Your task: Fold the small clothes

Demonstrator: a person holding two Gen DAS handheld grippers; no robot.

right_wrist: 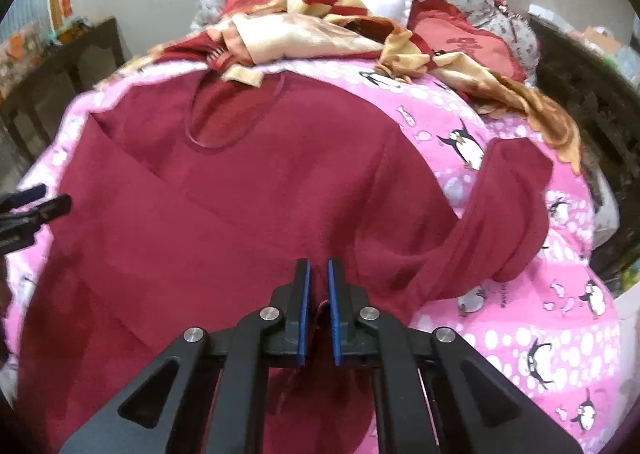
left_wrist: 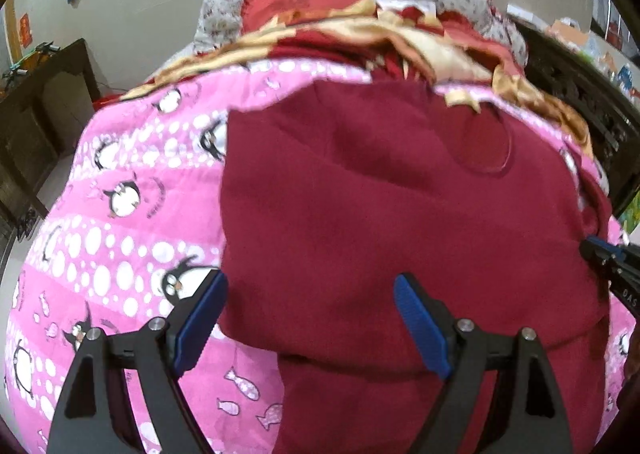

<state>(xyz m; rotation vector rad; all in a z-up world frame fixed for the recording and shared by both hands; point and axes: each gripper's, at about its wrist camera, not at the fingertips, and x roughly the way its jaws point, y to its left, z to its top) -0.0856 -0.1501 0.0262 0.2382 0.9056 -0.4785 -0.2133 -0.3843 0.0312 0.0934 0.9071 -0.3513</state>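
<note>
Maroon sweater (right_wrist: 248, 190) lies flat on a pink penguin blanket (right_wrist: 520, 334) on the bed, neckline away from the cameras, near a gold-and-red quilt (right_wrist: 304, 34) bunched at the head. One sleeve (right_wrist: 508, 206) loops out over the blanket on the right; the other side looks folded in, straight edge (left_wrist: 226, 190) against the pink.

Right gripper (right_wrist: 318, 278): jaws narrow, nearly closed, blue pads (right_wrist: 305, 310) pinching a bit of sweater fabric at the near hem. Slim gap remains between the pads.

Left gripper (left_wrist: 310, 290): jaws wide apart, holding nothing. It hovers over the sweater's left edge; one blue pad (left_wrist: 200, 324) sits above the blanket, the other above the maroon cloth. Contact with the fabric cannot be told.

Each gripper's tip shows at the edge of the other's view.
</note>
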